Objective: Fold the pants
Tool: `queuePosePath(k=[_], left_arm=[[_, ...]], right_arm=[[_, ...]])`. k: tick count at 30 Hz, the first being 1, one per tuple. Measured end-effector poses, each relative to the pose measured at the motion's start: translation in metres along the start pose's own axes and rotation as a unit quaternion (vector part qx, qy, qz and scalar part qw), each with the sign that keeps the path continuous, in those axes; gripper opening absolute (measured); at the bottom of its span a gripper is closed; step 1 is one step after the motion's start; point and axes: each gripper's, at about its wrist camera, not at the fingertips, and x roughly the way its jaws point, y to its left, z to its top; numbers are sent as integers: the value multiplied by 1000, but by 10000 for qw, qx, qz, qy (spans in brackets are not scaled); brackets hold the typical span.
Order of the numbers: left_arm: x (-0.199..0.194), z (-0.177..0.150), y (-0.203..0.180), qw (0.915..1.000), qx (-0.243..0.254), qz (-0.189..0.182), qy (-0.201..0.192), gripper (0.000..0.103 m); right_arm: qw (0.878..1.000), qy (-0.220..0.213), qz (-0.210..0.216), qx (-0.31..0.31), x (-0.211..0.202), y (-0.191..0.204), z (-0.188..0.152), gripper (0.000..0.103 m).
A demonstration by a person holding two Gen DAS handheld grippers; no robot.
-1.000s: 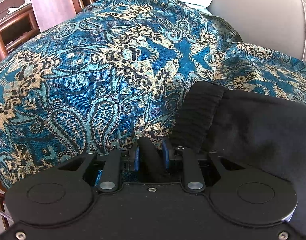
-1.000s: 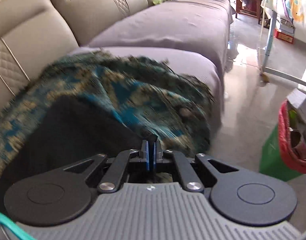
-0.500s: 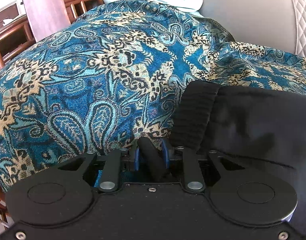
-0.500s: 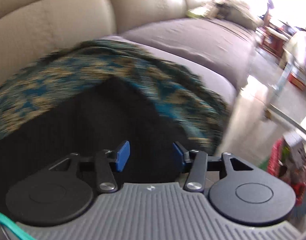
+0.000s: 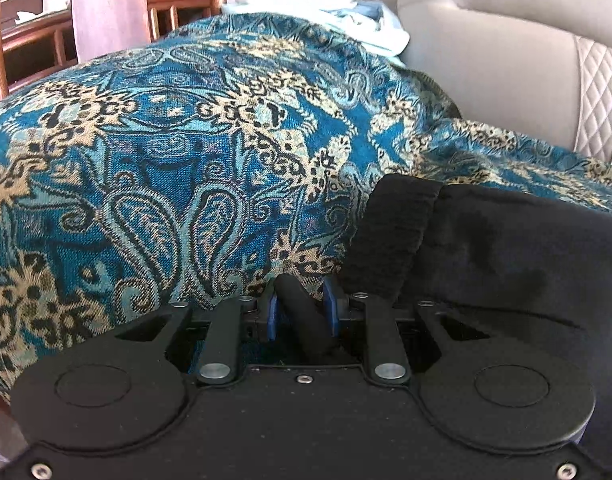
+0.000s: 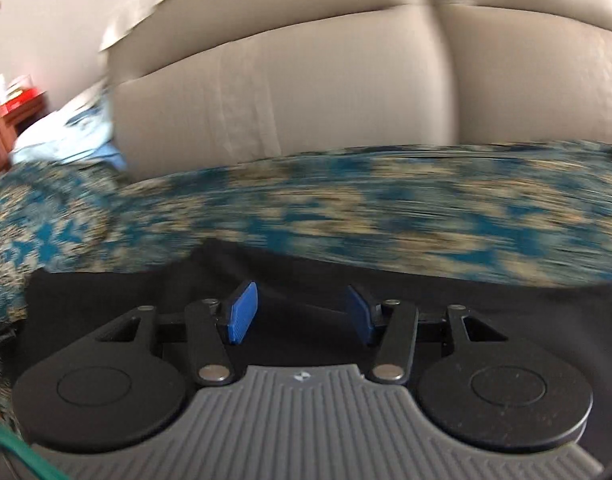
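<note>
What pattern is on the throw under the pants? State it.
Teal-blue paisley with tan and black motifs on the throw; clearest in the left wrist view.

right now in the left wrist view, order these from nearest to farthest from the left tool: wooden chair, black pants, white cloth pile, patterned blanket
1. black pants: clamped in the left tool, spreading right.
2. patterned blanket: just ahead, under the pants.
3. white cloth pile: blanket's far edge, upper centre.
4. wooden chair: upper left background, beyond the blanket.

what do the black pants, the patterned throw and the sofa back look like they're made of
Pants: soft matte black knit, probably cotton jersey or fleece; the cuff shows fine ribbing.
Throw: woven jacquard-style cloth; the blue and tan paisley shows thread texture.
Sofa back: smooth beige leather or faux leather; slight sheen, quilted diamond stitching on one panel.
</note>
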Motion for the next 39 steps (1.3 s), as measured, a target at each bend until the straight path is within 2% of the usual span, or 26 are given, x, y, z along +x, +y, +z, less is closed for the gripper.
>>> queuePosePath(k=[2,6,8,9,10,11,12,13,16,18,19,20,23,24,26,28,31,33,34,36,37,39], left_arm=[[-1,-1,1,10000,37,-37,-53,22],[-4,0,2,9994,295,-160,-115,22],[-5,1,2,9990,388,-192,-148,24],[-5,1,2,9988,418,-212,-156,24],[-5,1,2,9986,442,-222,-161,24],[-5,1,1,9984,480,-222,-175,23],[-5,1,-1,9982,528,-210,-188,23],[-6,1,-1,9980,559,-200,-203,23],[-10,3,0,9984,470,-237,-226,23],[-15,7,3,9985,316,-326,-295,23],[-18,8,4,9984,260,-363,-341,23],[-21,9,6,9981,213,-407,-413,24],[-32,9,8,9971,111,-411,-634,25],[-34,10,8,9968,84,-395,-685,28],[-39,11,9,9965,13,-318,-773,54],[-44,13,9,9952,-79,-269,-941,60],[-53,13,5,9919,-55,-330,-1227,60],[-60,12,0,9893,1,-541,-1356,59],[-64,10,-3,9878,40,-731,-1375,53],[-70,9,-9,9826,153,-1318,-1299,30],[-73,8,-12,9770,235,-1725,-1228,12],[-79,4,-21,9642,388,-2360,-1141,14]], right_arm=[[10000,6,-31,-26,22,23,4,67],[9991,116,-413,54,62,46,6,70],[9974,308,-631,186,78,48,7,32],[9962,280,-796,232,83,47,8,24],[9948,233,-971,205,89,47,10,11],[9940,224,-1051,217,92,47,12,11],[9933,200,-1107,253,98,45,15,13],[9921,169,-1229,170,106,45,17,23],[9891,44,-1457,-228,122,51,18,25],[9897,39,-1363,-429,124,53,23,31],[9916,60,-1226,-398,122,51,27,40],[9938,40,-1078,-258,117,47,31,49],[9961,-392,-730,297,88,32,38,59],[9959,-501,-659,372,77,29,38,59],[9963,-570,-561,299,60,30,34,62],[9971,-595,-483,16,47,37,24,65],[9967,-535,-399,-471,32,54,0,69],[9961,-474,-375,-638,21,65,-22,69],[9961,-457,-378,-646,18,68,-32,69],[9966,-436,-399,-577,9,71,-51,69],[9965,-420,-465,-547,5,72,-60,69],[9953,-375,-667,-596,4,71,-71,69]])
